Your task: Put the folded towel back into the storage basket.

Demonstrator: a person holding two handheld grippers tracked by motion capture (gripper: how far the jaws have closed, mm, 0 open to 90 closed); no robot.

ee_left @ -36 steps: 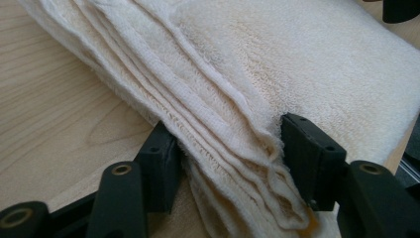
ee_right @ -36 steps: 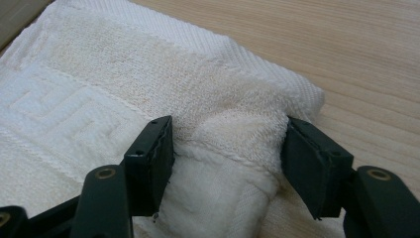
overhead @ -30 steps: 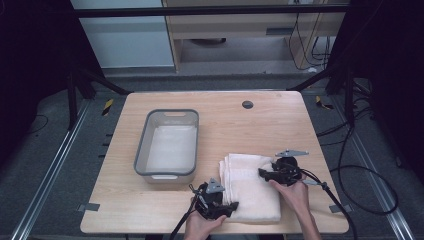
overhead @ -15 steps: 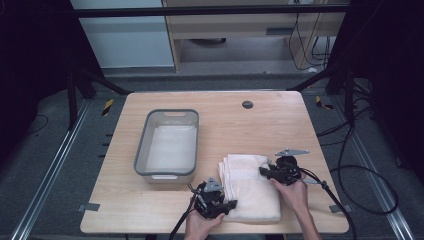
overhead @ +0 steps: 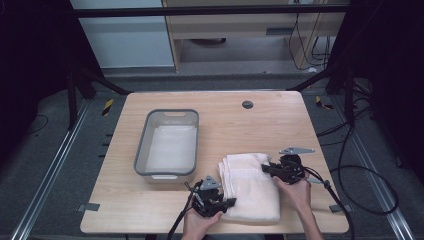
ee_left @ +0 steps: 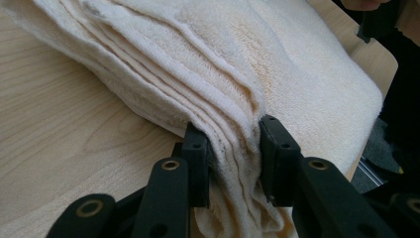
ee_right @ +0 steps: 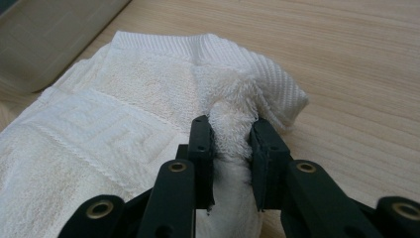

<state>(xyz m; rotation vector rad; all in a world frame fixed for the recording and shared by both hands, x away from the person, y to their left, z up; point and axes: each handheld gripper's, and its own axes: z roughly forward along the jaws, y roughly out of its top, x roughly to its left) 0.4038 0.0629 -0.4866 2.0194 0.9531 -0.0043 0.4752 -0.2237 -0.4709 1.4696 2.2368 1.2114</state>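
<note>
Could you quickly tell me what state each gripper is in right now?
Left gripper: closed on the folded towel's layered edge.
Right gripper: closed on a bunched corner of the towel.

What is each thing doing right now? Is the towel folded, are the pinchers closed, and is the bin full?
Cream terry towel: folded, lying on the table, pinched at two edges.
Left gripper: just closed, shut on the towel's layered edge.
Right gripper: just closed, shut on a bunched towel corner.
Grey plastic bin: upright, empty.
</note>
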